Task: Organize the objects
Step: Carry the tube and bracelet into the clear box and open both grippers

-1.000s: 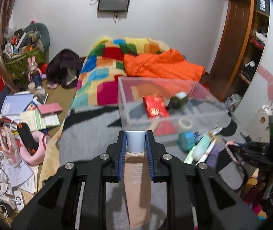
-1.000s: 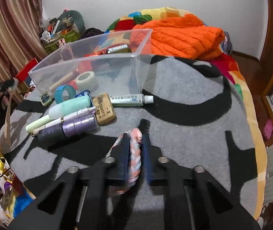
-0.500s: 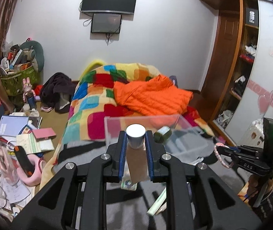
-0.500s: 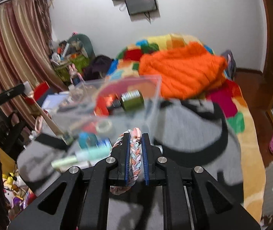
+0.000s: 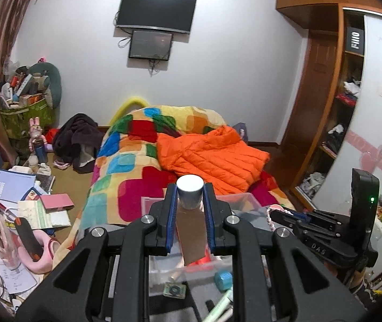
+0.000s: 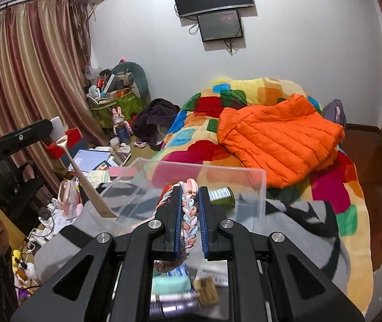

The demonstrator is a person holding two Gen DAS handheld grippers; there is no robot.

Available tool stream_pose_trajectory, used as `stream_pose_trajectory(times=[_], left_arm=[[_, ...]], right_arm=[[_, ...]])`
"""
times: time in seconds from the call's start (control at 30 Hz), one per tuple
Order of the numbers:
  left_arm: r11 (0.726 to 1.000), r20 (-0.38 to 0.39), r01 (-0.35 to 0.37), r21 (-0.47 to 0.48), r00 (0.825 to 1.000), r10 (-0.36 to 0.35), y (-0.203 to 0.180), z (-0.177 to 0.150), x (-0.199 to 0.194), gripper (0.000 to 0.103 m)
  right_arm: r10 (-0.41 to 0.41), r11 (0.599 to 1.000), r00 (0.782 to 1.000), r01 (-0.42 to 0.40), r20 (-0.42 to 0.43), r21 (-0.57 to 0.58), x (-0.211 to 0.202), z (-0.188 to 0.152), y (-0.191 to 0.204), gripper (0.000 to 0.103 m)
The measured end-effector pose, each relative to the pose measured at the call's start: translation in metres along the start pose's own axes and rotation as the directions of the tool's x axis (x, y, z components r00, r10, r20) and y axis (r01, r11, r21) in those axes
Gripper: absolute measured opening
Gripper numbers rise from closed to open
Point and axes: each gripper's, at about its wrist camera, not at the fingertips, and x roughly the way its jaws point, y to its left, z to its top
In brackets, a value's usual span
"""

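Your left claw (image 5: 190,216) clamps a white-capped beige tube (image 5: 191,230), your right claw (image 6: 189,216) a braided cord (image 6: 189,212); clear bin (image 6: 260,187) partly filled, several toiletries (image 6: 173,304) remain outside.

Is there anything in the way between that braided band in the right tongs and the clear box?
Nothing visible. The braided band hangs in the right tongs just before the clear box, whose top is open.
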Motion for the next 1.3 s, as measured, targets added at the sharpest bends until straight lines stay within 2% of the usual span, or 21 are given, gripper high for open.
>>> stream_pose_trajectory(times=[0.1,0.3,0.57,0.63,0.7,0.77,0.83,0.93,1.0,1.07,1.3], left_arm=[[1.0,-0.034,-0.031,-0.003,0.999,0.03,0.007,-0.004,0.021,0.019],[0.999,-0.141,-0.021,-0.039,0.99,0.015,0.025,-0.018,0.062,0.019],[1.0,-0.198,0.003,-0.014,0.98,-0.006,0.012,-0.031,0.082,0.019],[1.0,-0.193,0.007,0.007,0.981,-0.005,0.007,-0.033,0.08,0.019],[1.0,-0.195,0.009,0.024,0.981,-0.004,0.003,-0.035,0.079,0.019],[0.999,-0.202,0.01,0.038,0.979,-0.003,-0.001,-0.039,0.077,0.021],[0.999,-0.207,0.013,0.044,0.978,-0.004,-0.002,-0.042,0.074,0.026],[0.998,-0.201,-0.002,0.061,0.979,0.014,-0.003,-0.05,0.066,0.041],[0.997,-0.194,-0.016,0.08,0.98,0.031,-0.004,-0.056,0.062,0.05],[0.994,-0.197,-0.028,0.101,0.979,0.048,-0.004,-0.064,0.057,0.051],[0.994,-0.248,-0.031,0.102,0.967,0.056,0.005,-0.088,0.051,0.052]], right_arm=[[-0.025,0.999,0.999,0.024,-0.042,-0.022,0.025,0.0,0.003,0.01],[-0.045,0.998,0.988,0.037,-0.144,-0.058,0.068,-0.012,0.002,0.011],[-0.064,0.995,0.975,0.047,-0.213,-0.088,0.084,-0.02,0.001,0.012],[-0.072,0.994,0.974,0.053,-0.213,-0.091,0.082,-0.02,0.001,0.019],[-0.077,0.994,0.976,0.058,-0.202,-0.098,0.078,-0.02,0.001,0.033],[-0.087,0.992,0.979,0.068,-0.187,-0.107,0.074,-0.02,0.002,0.037],[-0.093,0.991,0.979,0.073,-0.18,-0.115,0.068,-0.02,0.003,0.039],[-0.092,0.991,0.982,0.074,-0.162,-0.115,0.058,-0.019,0.005,0.045],[-0.093,0.99,0.986,0.076,-0.14,-0.119,0.048,-0.019,0.005,0.052],[-0.096,0.989,0.989,0.081,-0.117,-0.122,0.038,-0.02,0.006,0.057],[-0.091,0.99,0.992,0.081,-0.088,-0.114,0.019,-0.022,0.001,0.059]])
